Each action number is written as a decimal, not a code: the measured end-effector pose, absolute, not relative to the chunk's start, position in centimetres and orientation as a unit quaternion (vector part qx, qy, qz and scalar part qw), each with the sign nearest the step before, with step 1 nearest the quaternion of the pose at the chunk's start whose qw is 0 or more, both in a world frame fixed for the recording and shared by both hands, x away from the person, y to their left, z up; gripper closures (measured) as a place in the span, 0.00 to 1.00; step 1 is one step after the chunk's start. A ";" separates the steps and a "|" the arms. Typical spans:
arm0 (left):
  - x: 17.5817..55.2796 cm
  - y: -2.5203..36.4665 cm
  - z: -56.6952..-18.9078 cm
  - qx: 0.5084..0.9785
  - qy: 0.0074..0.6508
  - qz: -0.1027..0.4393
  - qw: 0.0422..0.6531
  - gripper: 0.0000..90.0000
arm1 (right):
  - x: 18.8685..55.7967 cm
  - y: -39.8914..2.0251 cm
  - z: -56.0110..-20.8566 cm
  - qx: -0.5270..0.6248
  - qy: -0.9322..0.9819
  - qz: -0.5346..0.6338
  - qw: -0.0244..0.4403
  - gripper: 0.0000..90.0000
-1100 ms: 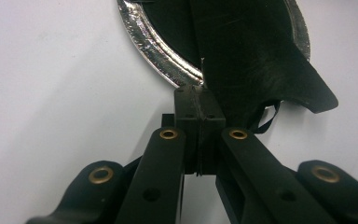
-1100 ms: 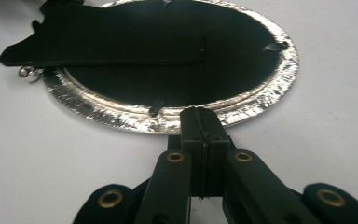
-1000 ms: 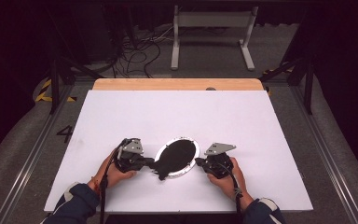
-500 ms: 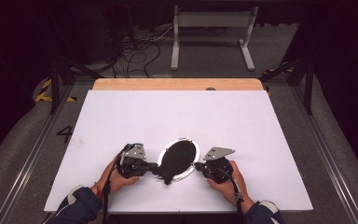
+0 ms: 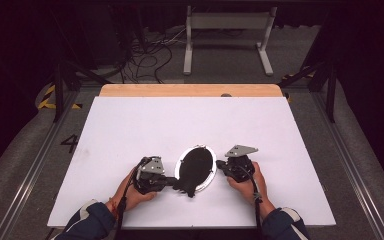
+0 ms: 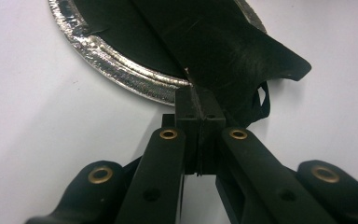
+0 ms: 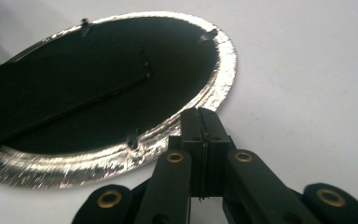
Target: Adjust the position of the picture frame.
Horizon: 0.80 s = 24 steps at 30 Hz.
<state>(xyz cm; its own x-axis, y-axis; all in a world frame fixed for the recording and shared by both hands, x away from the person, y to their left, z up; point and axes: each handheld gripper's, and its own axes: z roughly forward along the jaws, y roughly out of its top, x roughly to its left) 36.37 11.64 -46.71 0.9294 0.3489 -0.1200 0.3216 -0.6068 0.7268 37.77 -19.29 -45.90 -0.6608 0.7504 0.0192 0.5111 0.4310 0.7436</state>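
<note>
An oval foil plate (image 5: 200, 147) with a crinkled silver rim (image 6: 121, 56) lies on the near middle of the white table, and a black sheet (image 5: 195, 167) covers its inside. My left gripper (image 5: 177, 183) is shut on a raised fold of that black sheet (image 6: 242, 51) at the plate's near-left rim, its jaws (image 6: 199, 95) pressed together on it. My right gripper (image 5: 220, 164) is shut, its closed tips (image 7: 201, 116) resting on the foil rim (image 7: 98, 161) at the plate's right side. A thin black strap hangs from the sheet beside the left jaws.
The white table top (image 5: 130, 130) spreads wide to the left, right and far side of the plate. A wooden strip (image 5: 190, 90) runs along its far edge. Beyond it the floor holds cables and a white metal stand (image 5: 227, 35).
My left gripper has shifted slightly right and nearer, drawing the black sheet's corner out over the plate's near rim. The right gripper has edged a little farther away along the rim.
</note>
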 end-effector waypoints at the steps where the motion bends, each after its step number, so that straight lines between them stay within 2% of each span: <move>1: 36.3 11.5 -46.7 0.897 0.185 0.018 0.400 1.00 | 38.0 -19.4 -45.9 0.383 0.829 0.376 0.161 1.00; 6: 36.2 11.2 -46.7 0.897 0.183 0.013 0.401 1.00 | 38.3 -19.7 -46.0 0.385 0.826 0.380 0.158 1.00; 15: 35.9 11.9 -46.6 0.902 0.172 -0.008 0.396 1.00 | 35.8 -19.4 -45.8 0.358 0.844 0.376 0.132 1.00; 24: 35.6 11.5 -46.7 0.899 0.176 -0.001 0.400 1.00 | 35.2 -19.1 -46.0 0.372 0.835 0.387 0.123 1.00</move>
